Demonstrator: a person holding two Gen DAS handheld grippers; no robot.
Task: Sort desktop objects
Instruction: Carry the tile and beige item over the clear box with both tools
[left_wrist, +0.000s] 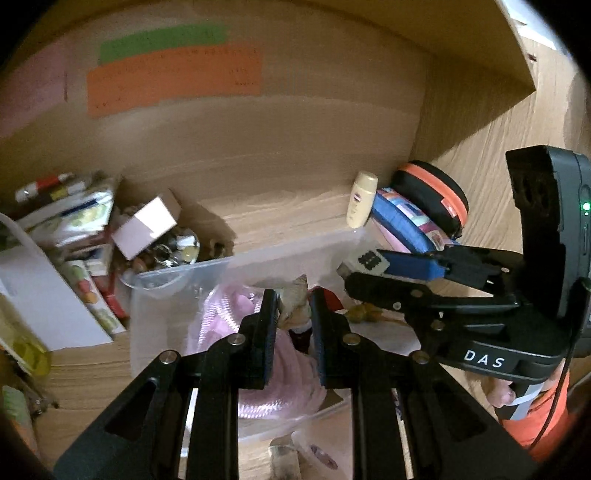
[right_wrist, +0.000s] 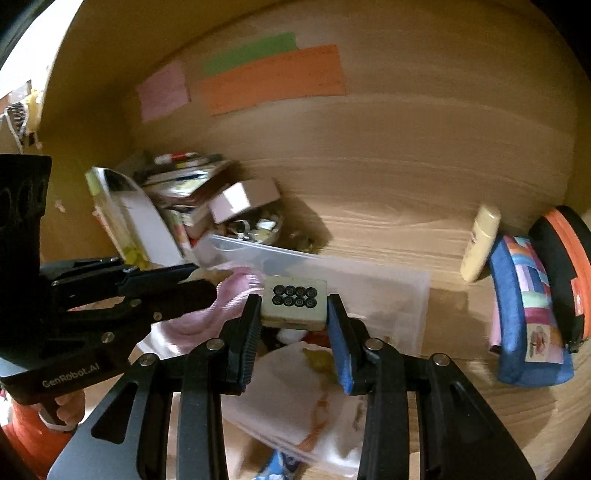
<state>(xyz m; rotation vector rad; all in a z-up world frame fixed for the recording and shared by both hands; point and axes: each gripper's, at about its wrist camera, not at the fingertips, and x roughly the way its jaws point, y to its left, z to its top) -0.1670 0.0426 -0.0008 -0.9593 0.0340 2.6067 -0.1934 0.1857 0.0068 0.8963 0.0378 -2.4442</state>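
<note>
Up close, the right gripper (right_wrist: 294, 314) pinches a cream tile (right_wrist: 294, 303) with eight black circles between its fingers, above a clear plastic bin (right_wrist: 388, 291). The left gripper (left_wrist: 293, 306) hangs over the same bin, its fingers narrowed around a small beige thing (left_wrist: 295, 300); real contact is unclear. A pink cloth (left_wrist: 266, 373) lies inside. Farther back, a cream bottle (right_wrist: 480, 243) and blue pouch (right_wrist: 524, 314) lean by the wall.

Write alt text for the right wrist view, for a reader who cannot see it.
The right tool grips a cream mahjong tile with eight dark circles above a clear plastic bin of pink cloth and papers. The left tool reaches in from the left. A cream bottle and blue pouch stand at right.
</note>
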